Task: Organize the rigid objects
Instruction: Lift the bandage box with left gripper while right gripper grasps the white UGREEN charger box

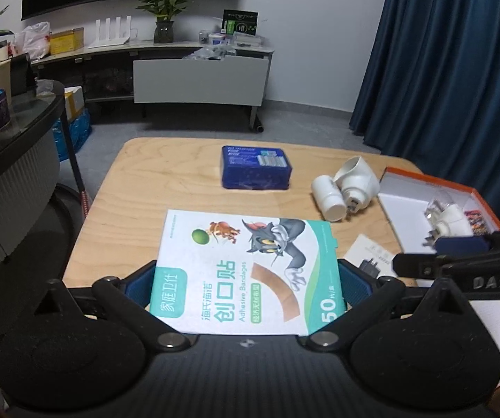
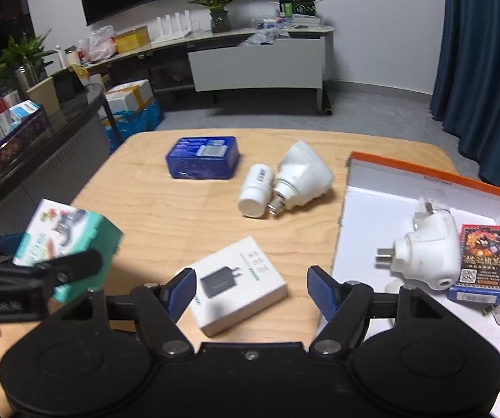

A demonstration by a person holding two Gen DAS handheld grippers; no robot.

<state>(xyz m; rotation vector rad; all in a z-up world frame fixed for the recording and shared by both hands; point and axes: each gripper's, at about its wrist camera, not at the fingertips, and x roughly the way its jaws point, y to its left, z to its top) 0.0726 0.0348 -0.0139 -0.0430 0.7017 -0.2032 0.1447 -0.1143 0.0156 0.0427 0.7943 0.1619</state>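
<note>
My left gripper [image 1: 246, 284] is shut on a white and teal bandage box [image 1: 250, 271] with a cartoon cat, its blue pads against both sides. The same box [image 2: 65, 240] hangs above the table's left edge in the right wrist view. My right gripper [image 2: 251, 291] stands open over a white charger box [image 2: 239, 285] lying on the wooden table [image 2: 166, 205]; there is a gap at the right pad. A blue box [image 2: 203, 156], a white bottle [image 2: 255, 191] and a white plug adapter [image 2: 302, 177] lie farther back.
A white tray with an orange rim [image 2: 427, 176] stands at the right, holding a white plug light [image 2: 427, 254] and a card pack [image 2: 480, 264]. A dark cabinet [image 2: 58, 160] with boxes is at the left. A blue curtain [image 2: 487, 52] hangs at the right.
</note>
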